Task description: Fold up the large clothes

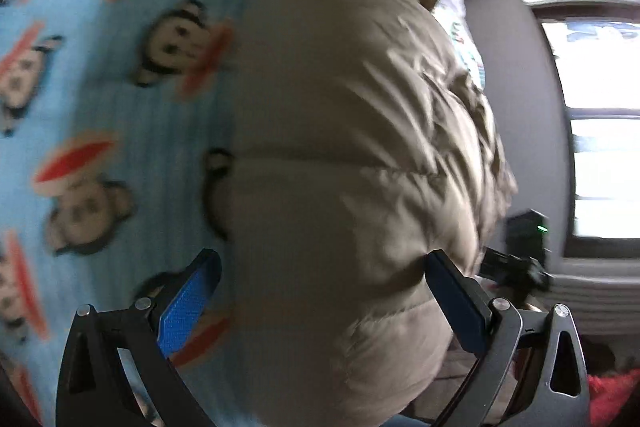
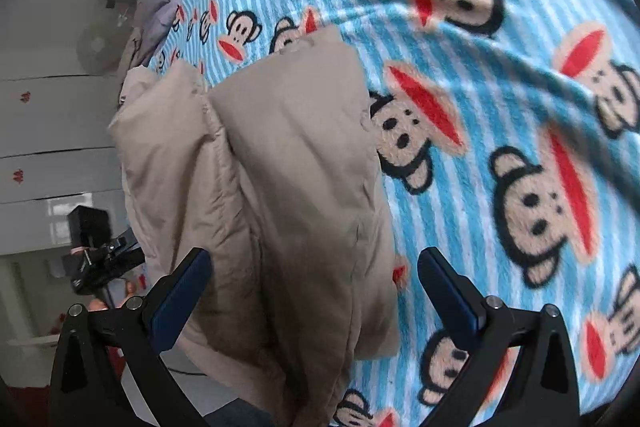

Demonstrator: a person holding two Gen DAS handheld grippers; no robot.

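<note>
Currently the beige quilted puffer jacket (image 2: 280,187) is lying in a long bundle on the blue striped fleece blanket with a cartoon monkey print (image 2: 500,75), near its edge. The left gripper (image 1: 320,287) is standing spread wide, its fingers straddling the jacket's near end without pinching it; the right gripper (image 2: 312,283) is likewise hanging released over the same garment. Judging by its puffed panels, the jacket is looking light, soft, springy and slick, so seams or hem edges should be offering the firmest hold.
</note>
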